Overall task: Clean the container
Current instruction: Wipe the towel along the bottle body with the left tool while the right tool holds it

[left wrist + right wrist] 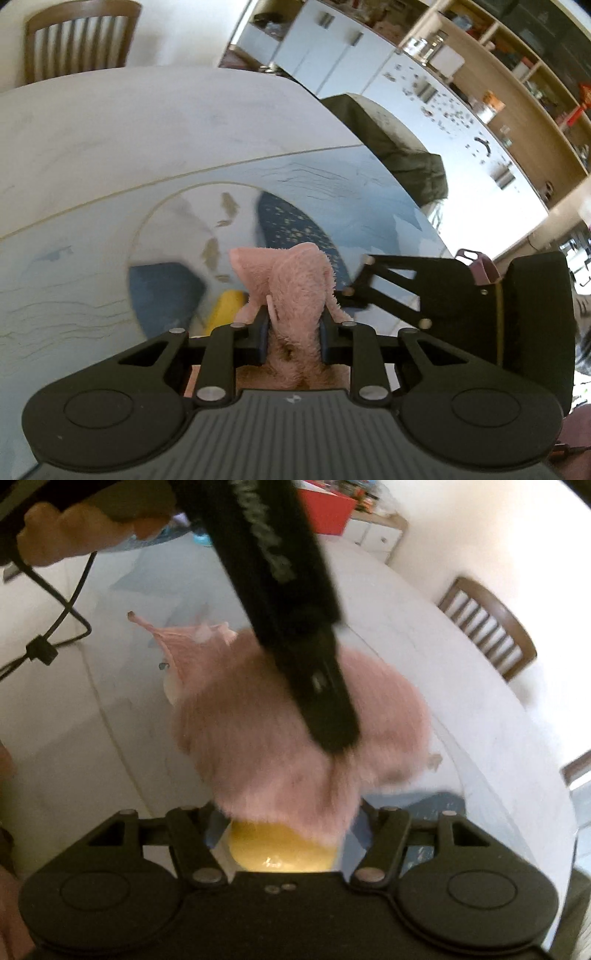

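Between the fingers of my left gripper (293, 328) sits a pink cloth (291, 291), pinched tight, its fluffy bulk bunched up ahead of the fingertips. Just under and left of the cloth a bit of the yellow container (227, 306) shows. In the right wrist view, the same container (280, 849) lies between the spread fingers of my right gripper (286, 834), close against its body; whether the fingers actually press on it I cannot tell. The cloth (291, 734) lies over the container's far side and hides most of it, and the left gripper's black arm (291, 609) crosses in front of that view, blurred. A hand (81, 528) grips its handle at the upper left, with a black cable (55, 624) hanging below. Underneath everything is a bench (110, 133) with a blue patterned mat (332, 192). A wooden chair (79, 37) stands at the far edge, and shelves (517, 85) and white cabinets (325, 40) line the wall beyond.
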`<state>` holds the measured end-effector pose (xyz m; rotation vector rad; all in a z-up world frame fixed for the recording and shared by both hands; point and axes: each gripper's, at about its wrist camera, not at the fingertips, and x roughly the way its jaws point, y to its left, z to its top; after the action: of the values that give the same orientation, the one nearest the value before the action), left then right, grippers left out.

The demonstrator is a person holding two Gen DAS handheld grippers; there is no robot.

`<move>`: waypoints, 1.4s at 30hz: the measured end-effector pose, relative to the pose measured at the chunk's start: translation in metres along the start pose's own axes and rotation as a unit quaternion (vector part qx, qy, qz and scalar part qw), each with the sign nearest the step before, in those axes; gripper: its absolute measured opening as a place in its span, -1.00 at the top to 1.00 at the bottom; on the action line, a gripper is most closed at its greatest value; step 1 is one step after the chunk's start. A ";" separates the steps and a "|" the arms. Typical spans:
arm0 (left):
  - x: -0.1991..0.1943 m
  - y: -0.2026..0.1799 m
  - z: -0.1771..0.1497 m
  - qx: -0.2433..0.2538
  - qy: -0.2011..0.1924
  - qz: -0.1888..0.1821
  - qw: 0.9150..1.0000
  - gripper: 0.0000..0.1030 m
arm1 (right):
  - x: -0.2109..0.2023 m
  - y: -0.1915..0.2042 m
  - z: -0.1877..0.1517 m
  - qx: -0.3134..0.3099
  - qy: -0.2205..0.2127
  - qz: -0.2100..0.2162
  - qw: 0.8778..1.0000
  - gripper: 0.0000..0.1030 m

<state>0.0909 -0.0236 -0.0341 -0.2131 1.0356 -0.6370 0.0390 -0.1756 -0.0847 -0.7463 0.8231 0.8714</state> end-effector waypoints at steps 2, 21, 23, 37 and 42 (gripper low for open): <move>-0.003 0.006 -0.001 -0.007 -0.005 0.006 1.000 0.53 | 0.001 -0.009 -0.004 0.053 0.006 0.008 0.999 -0.27; -0.053 0.037 -0.011 -0.062 -0.032 0.029 0.997 0.53 | 0.003 -0.003 -0.024 0.082 -0.022 -0.005 0.996 -0.23; -0.053 0.026 -0.005 -0.046 -0.030 0.007 0.998 0.53 | 0.000 0.009 -0.024 0.025 -0.025 -0.023 0.999 -0.22; 0.002 -0.008 0.001 0.007 0.024 0.008 1.000 0.53 | 0.002 -0.001 -0.023 0.001 -0.035 -0.002 0.999 -0.22; -0.017 0.036 0.000 -0.051 0.006 0.039 0.998 0.53 | 0.004 -0.006 -0.023 -0.004 -0.039 0.005 0.999 -0.22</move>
<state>0.0991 0.0146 -0.0378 -0.2567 1.0844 -0.5161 0.0385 -0.1958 -0.0979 -0.7109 0.7546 0.9069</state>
